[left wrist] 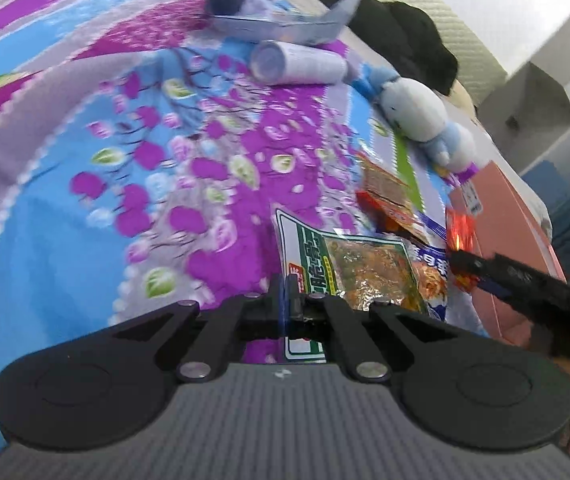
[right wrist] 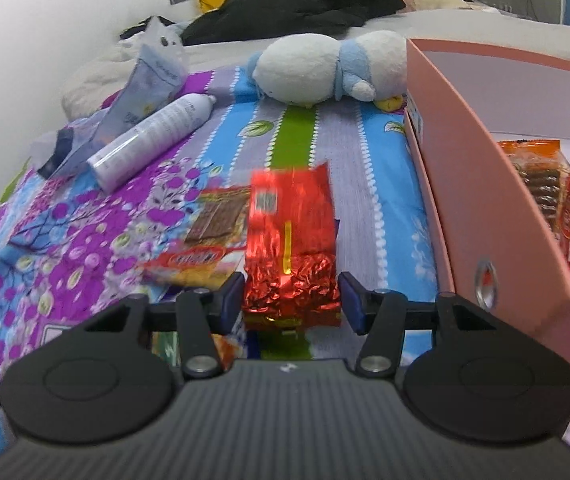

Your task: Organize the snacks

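Note:
My left gripper point(left wrist: 289, 300) is shut on the near edge of a green snack packet point(left wrist: 349, 268), which it holds over the flowered bedspread. A blue-and-white packet point(left wrist: 435, 276) shows just behind the green one, and an orange-red packet point(left wrist: 385, 196) lies beyond. My right gripper point(right wrist: 291, 300) is shut on a red foil packet point(right wrist: 291, 240), which stands upright between its blue pads point(right wrist: 231, 300). In the left wrist view the same right gripper point(left wrist: 461, 260) comes in from the right with the red foil packet point(left wrist: 459, 232). An open pink box point(right wrist: 465, 160) to the right holds several snack packets point(right wrist: 545, 188).
On the bedspread point(right wrist: 365, 184) lie a chocolate-coloured packet point(right wrist: 217, 216) and a red-orange packet point(right wrist: 193, 258). Farther back lie a white bottle point(right wrist: 153, 136), a pale tube point(right wrist: 149, 80) and a white-and-blue plush toy point(right wrist: 325, 68). Black clothing point(right wrist: 297, 4) is heaped behind.

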Tool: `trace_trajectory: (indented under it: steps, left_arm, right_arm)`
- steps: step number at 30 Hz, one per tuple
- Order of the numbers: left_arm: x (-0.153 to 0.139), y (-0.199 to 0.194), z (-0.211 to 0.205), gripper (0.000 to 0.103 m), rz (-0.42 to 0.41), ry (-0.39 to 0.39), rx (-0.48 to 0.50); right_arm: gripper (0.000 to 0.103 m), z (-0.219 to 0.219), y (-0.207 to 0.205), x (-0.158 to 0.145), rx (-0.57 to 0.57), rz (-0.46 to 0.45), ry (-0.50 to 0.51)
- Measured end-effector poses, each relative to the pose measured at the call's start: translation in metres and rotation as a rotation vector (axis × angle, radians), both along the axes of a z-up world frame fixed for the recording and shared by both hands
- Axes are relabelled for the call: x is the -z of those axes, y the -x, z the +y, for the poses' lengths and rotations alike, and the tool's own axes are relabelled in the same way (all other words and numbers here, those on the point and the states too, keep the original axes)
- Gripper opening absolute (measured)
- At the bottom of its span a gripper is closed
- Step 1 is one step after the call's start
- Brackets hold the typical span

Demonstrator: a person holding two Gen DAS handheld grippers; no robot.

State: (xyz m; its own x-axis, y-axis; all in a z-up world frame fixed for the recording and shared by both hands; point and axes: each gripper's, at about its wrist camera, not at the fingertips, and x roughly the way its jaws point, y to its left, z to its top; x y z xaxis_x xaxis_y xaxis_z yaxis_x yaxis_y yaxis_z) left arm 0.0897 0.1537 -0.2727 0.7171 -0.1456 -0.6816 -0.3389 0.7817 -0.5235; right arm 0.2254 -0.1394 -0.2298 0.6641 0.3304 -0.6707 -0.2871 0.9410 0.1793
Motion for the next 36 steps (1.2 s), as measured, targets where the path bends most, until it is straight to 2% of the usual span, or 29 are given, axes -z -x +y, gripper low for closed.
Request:
trace_trajectory:
  steps: [4, 7, 12, 17, 25, 32, 33, 34, 35, 36]
  left_arm:
    - [0.002, 0.008, 0.002, 0.000, 0.015, 0.042, -0.025]
    - [-0.001, 0.012, -0.005, 0.000, 0.024, 0.036, -0.017]
    - [-0.002, 0.016, -0.023, 0.001, 0.062, 0.015, 0.044]
    - [-0.006, 0.023, -0.041, 0.001, 0.078, 0.030, 0.100]
    - [-0.015, 0.029, -0.064, 0.001, 0.114, -0.001, 0.193]
    - [-0.015, 0.028, -0.073, 0.002, 0.177, -0.050, 0.189]
    - [-0.015, 0.028, -0.074, 0.004, 0.195, -0.056, 0.186]
    - [-0.015, 0.028, -0.075, 0.014, 0.205, -0.064, 0.185]
    - [-0.016, 0.029, -0.076, 0.030, 0.210, -0.076, 0.186]
    - [-0.018, 0.030, -0.077, 0.041, 0.210, -0.096, 0.187]
  right_arm:
    - [0.054, -0.006, 0.012, -0.006, -0.017, -0.028, -0.007]
    - [0.054, -0.008, 0.022, -0.009, -0.023, -0.033, -0.008]
    - [0.054, -0.014, 0.045, -0.009, -0.046, -0.026, 0.009]
    - [0.054, -0.025, 0.071, -0.011, -0.055, -0.013, 0.020]
    - [0.054, -0.037, 0.095, -0.005, -0.077, 0.027, 0.041]
    - [0.055, -0.050, 0.094, 0.008, -0.056, 0.069, 0.026]
    - [0.055, -0.051, 0.094, 0.009, -0.057, 0.069, 0.021]
    - [0.055, -0.051, 0.094, 0.010, -0.059, 0.070, 0.020]
    - [0.054, -0.051, 0.094, 0.011, -0.061, 0.073, 0.019]
    - [0.054, -0.052, 0.094, 0.011, -0.062, 0.077, 0.016]
